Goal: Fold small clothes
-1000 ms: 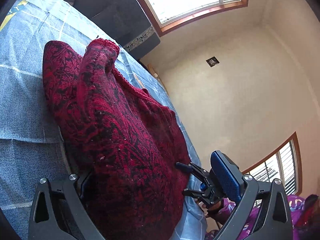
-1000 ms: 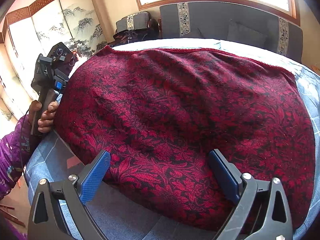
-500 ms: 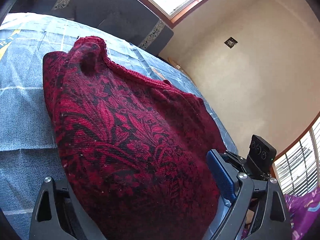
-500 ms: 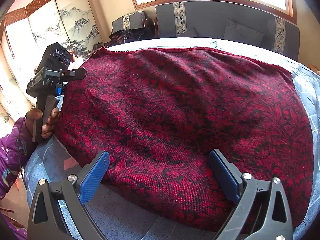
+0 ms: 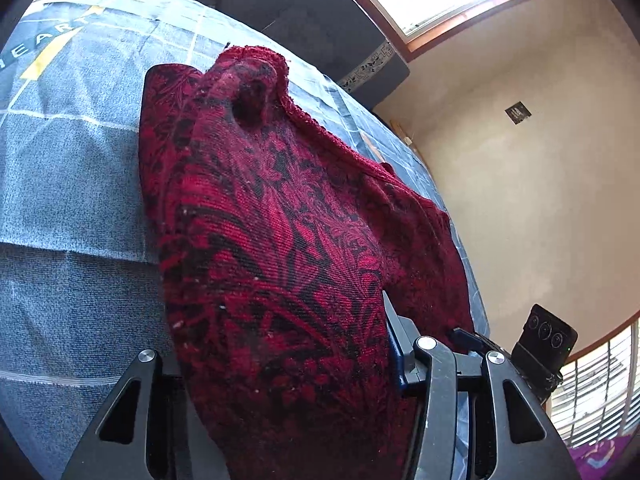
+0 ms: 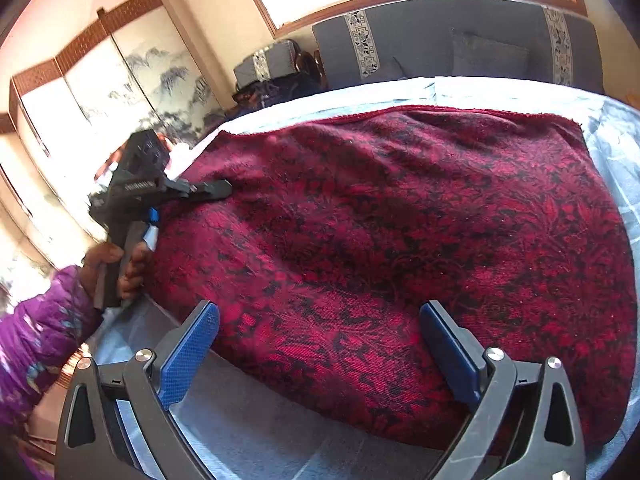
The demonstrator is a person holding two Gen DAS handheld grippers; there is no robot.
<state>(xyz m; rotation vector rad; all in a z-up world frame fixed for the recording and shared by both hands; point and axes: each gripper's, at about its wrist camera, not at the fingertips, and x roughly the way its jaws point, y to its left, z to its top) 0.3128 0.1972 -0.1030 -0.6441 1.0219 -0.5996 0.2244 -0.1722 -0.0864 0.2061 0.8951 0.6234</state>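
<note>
Two claws work one red patterned garment spread on the blue-covered table: left claw closing on its bunched edge (cloth between the jaws), right claw spread, narrowing over its near hem.

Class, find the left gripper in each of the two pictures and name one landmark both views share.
Left wrist view: left gripper bottom centre, jaws closing around the red cloth.
Right wrist view: it sits at middle left, on the cloth's edge.
Shared landmark: the grey patterned sofa back.
</note>
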